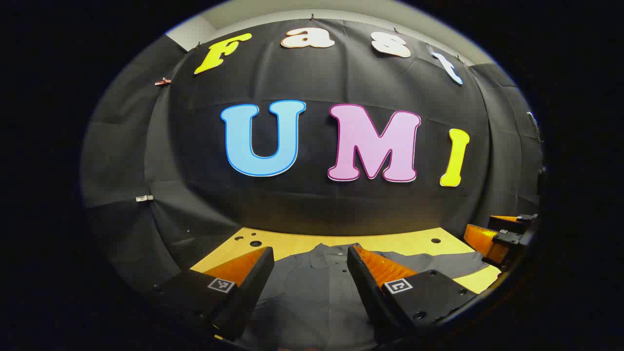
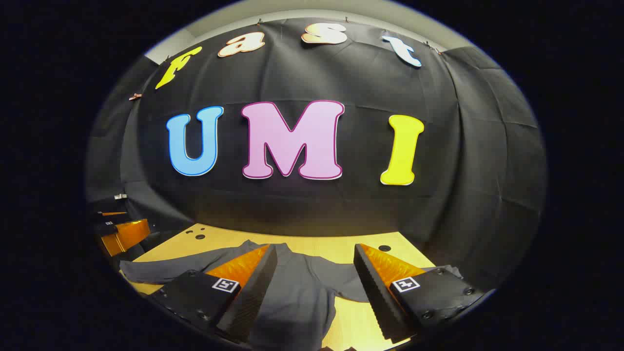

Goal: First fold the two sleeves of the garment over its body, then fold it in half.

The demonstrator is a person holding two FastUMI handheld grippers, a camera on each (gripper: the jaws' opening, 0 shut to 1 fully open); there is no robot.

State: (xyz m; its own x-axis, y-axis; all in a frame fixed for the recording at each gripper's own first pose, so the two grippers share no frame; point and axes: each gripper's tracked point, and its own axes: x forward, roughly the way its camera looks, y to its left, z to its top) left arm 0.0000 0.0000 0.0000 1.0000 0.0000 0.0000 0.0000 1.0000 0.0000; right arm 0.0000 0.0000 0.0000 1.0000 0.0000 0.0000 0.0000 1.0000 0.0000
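Note:
A grey buttoned shirt [image 1: 312,287] lies flat on the yellow table [image 1: 404,241], collar toward the far wall. One sleeve [image 1: 438,263] stretches out to the right in the left gripper view. In the right gripper view the shirt [image 2: 297,292] shows its other sleeve [image 2: 161,270] stretched left. My left gripper [image 1: 310,256] hovers open above the shirt's chest, holding nothing. My right gripper [image 2: 316,253] hovers open above the shirt's body, also holding nothing. The right gripper [image 1: 497,236] appears at the right edge of the left gripper view; the left gripper [image 2: 119,229] appears at the left edge of the right gripper view.
The table [image 2: 351,243] has small round holes [image 1: 435,241] near its far corners. Black cloth walls [image 1: 341,195] close in the booth on the far side and both sides.

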